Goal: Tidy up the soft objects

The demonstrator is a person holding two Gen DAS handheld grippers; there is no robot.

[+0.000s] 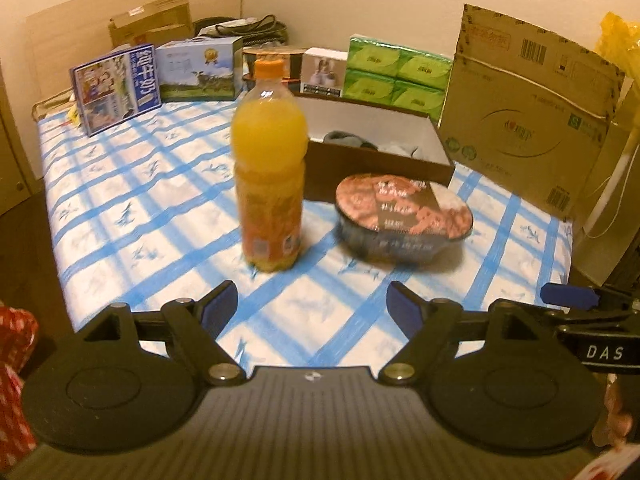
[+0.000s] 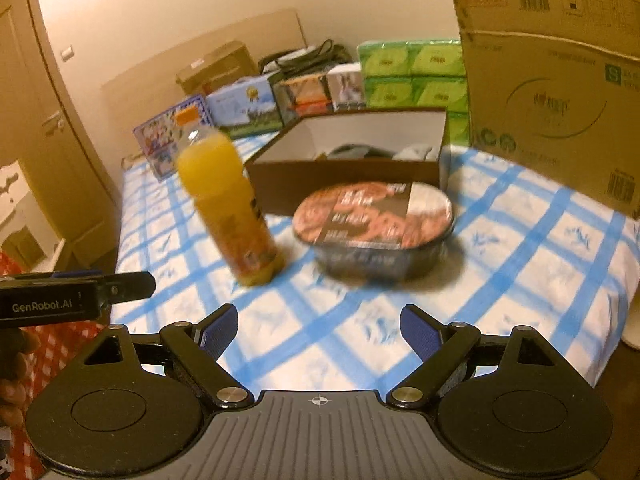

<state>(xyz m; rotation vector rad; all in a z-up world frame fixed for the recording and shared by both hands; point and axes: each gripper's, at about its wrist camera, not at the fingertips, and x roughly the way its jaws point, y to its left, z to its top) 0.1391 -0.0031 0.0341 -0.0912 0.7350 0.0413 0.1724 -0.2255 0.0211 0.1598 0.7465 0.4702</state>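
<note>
Two handheld grippers hang side by side over the near edge of a bed point(image 1: 132, 200) covered in a blue-checked white sheet. The left gripper point(image 1: 312, 308) has its jaws spread wide with nothing between them, and the right gripper point(image 2: 319, 326) likewise stands open and empty. Ahead of both, a bottle of orange juice point(image 1: 269, 168) stands upright on the sheet, with a sealed bowl of instant noodles point(image 1: 404, 216) just beside it, apart from the bottle. Behind these sits an open shoebox point(image 2: 344, 176), white inside, holding grey socks point(image 2: 352, 151) against its far end. Milk cartons point(image 1: 116, 88), green tissue packs point(image 1: 396, 76) and a large upright cardboard sheet point(image 1: 528, 112) line the far side of the bed. Both views are slightly blurred.
</note>
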